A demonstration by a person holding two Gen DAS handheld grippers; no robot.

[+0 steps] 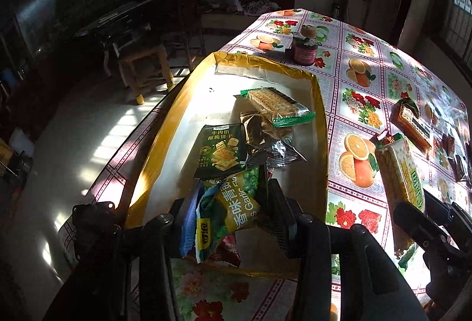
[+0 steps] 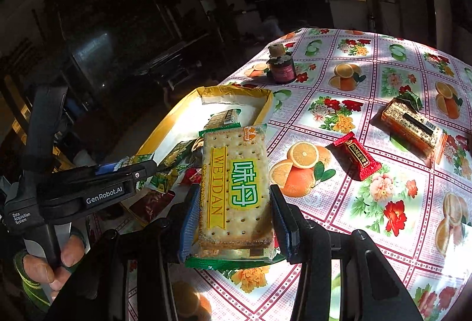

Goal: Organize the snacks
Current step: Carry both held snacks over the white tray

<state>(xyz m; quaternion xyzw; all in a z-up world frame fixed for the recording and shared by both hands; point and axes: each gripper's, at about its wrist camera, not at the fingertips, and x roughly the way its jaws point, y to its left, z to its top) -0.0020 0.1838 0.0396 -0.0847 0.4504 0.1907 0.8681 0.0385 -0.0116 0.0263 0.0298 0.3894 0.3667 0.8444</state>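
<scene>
A yellow-rimmed cardboard box (image 1: 320, 114) stands on the table's left side and holds several snack packs, among them a green-edged cracker pack (image 1: 274, 105) and a dark biscuit pouch (image 1: 222, 151). My left gripper (image 1: 230, 203) is shut on a green garlic pea packet (image 1: 236, 203) over the box's near end. My right gripper (image 2: 233, 212) is shut on a WEIDAN cracker pack (image 2: 234, 182), held above the table just right of the box (image 2: 267, 105); it also shows in the left wrist view (image 1: 401, 173).
The fruit-and-flower tablecloth (image 2: 383, 203) bears a red candy (image 2: 357, 159), an orange-wrapped cracker pack (image 2: 413, 129) and a small dark jar with a cork (image 2: 281, 67). A wooden stool (image 1: 144, 67) stands on the floor left of the table.
</scene>
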